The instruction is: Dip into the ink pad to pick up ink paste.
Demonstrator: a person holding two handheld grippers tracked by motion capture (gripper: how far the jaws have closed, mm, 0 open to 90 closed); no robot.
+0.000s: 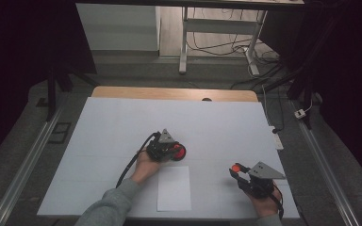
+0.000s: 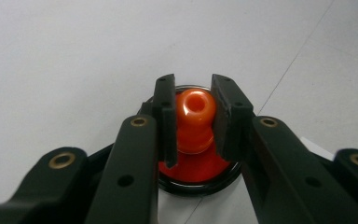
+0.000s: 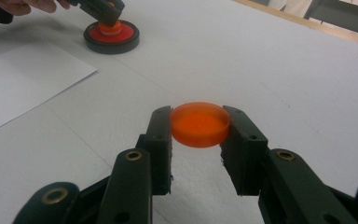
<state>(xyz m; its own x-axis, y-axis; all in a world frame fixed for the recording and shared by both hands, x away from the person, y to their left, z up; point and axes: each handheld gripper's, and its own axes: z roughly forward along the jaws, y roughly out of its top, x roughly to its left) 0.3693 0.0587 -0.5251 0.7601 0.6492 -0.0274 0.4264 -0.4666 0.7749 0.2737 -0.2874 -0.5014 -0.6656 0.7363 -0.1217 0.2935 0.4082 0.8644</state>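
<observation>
From above, the left gripper rested on a red-and-black stamp on the table beside a paper sheet. Its own view showed the jaws clamped on the stamp's orange knob. The right gripper pinched an orange cap, probably the stamp's cover; lifting straight up should avoid smudging.

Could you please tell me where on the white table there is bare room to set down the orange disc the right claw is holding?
Bare patches: the table beyond both claws up to the wooden far edge, and the strip between the paper sheet and the right claw. It is crowded around the left claw, shut on the orange knob.
</observation>
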